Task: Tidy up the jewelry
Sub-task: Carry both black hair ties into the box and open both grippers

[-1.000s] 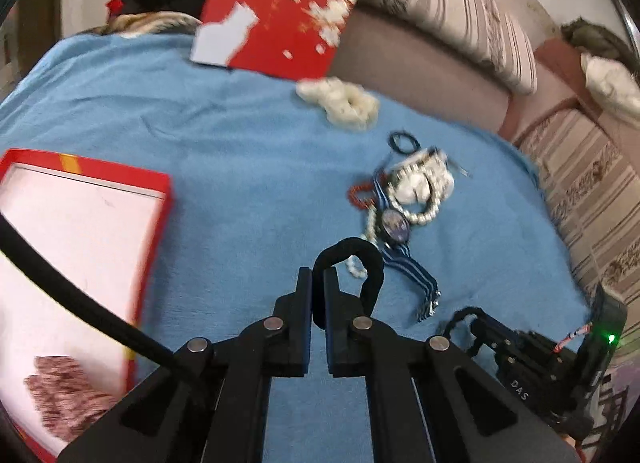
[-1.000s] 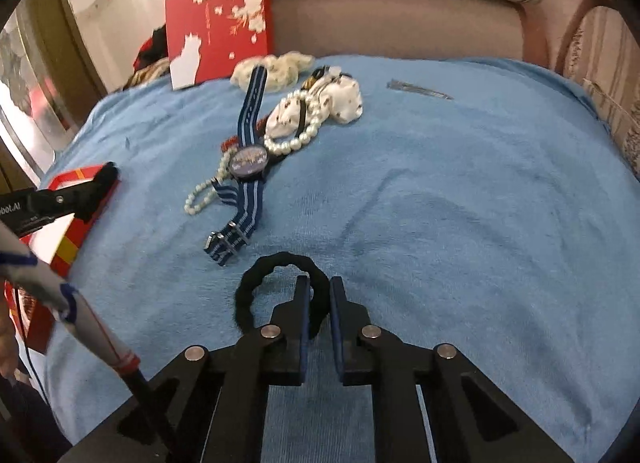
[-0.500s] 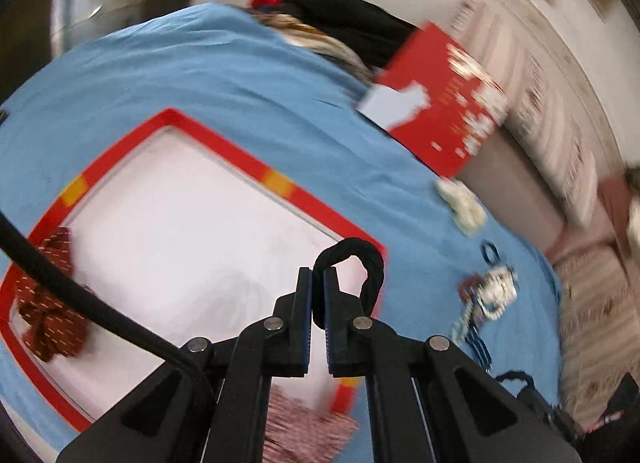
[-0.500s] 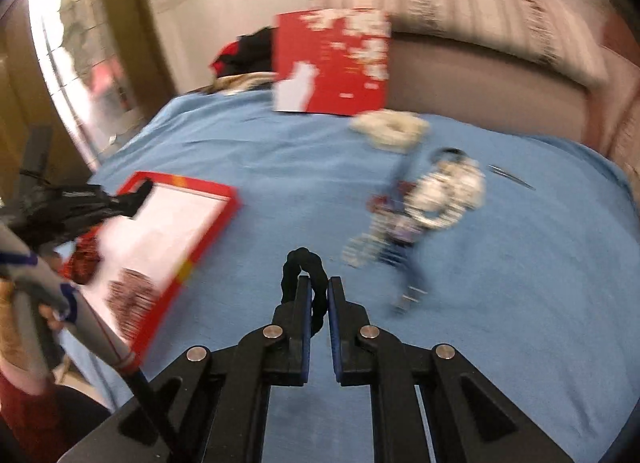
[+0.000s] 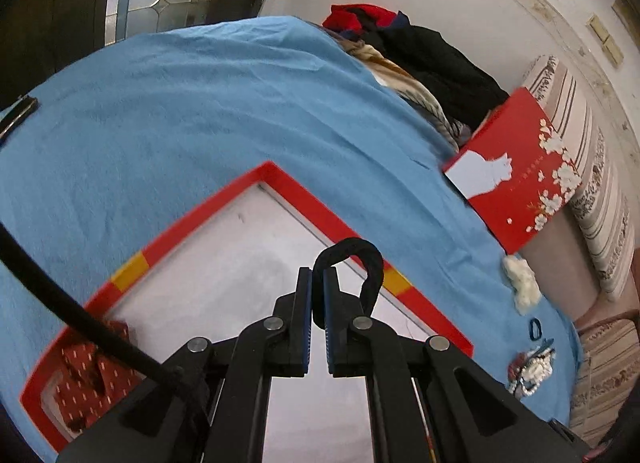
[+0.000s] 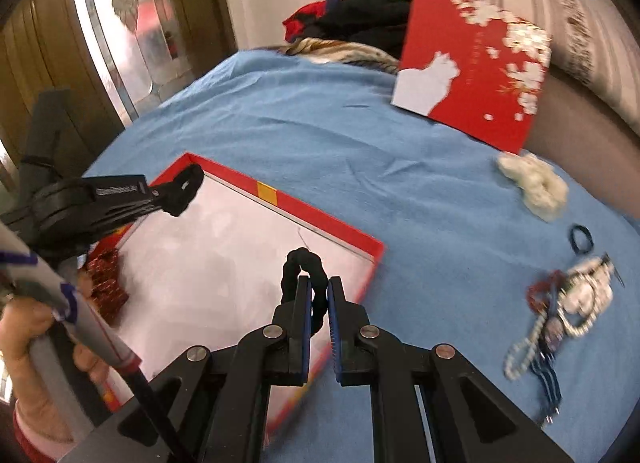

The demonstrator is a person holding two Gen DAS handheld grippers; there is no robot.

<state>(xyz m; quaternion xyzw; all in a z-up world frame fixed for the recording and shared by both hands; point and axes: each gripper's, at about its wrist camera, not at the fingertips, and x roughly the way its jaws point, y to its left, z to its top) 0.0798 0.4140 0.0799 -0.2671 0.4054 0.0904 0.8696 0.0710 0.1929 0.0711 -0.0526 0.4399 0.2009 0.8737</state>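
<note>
My left gripper [image 5: 318,295] is shut on a black hair band [image 5: 366,263] and holds it above the red-rimmed white tray [image 5: 328,219]. My right gripper [image 6: 318,299] is shut on a black scrunchie [image 6: 302,267] above the same tray's [image 6: 320,219] right part. The left gripper also shows in the right wrist view [image 6: 188,187] over the tray's far left corner. A red patterned scrunchie [image 5: 86,367] lies in the tray's left corner. A pile of pearl strings, a striped-strap watch and red beads [image 6: 568,303] lies on the blue cloth at the right.
A red box lid with white blossoms [image 6: 472,63] leans at the back. A cream scrunchie [image 6: 536,183] and a small dark hair tie [image 6: 582,239] lie on the blue cloth [image 6: 340,143]. Clothes [image 5: 420,51] are heaped at the back. A striped sofa cushion [image 5: 600,203] is on the right.
Both grippers swung left from the jewelry pile to above the tray, each still holding its black band. The pile now lies far to the right.
</note>
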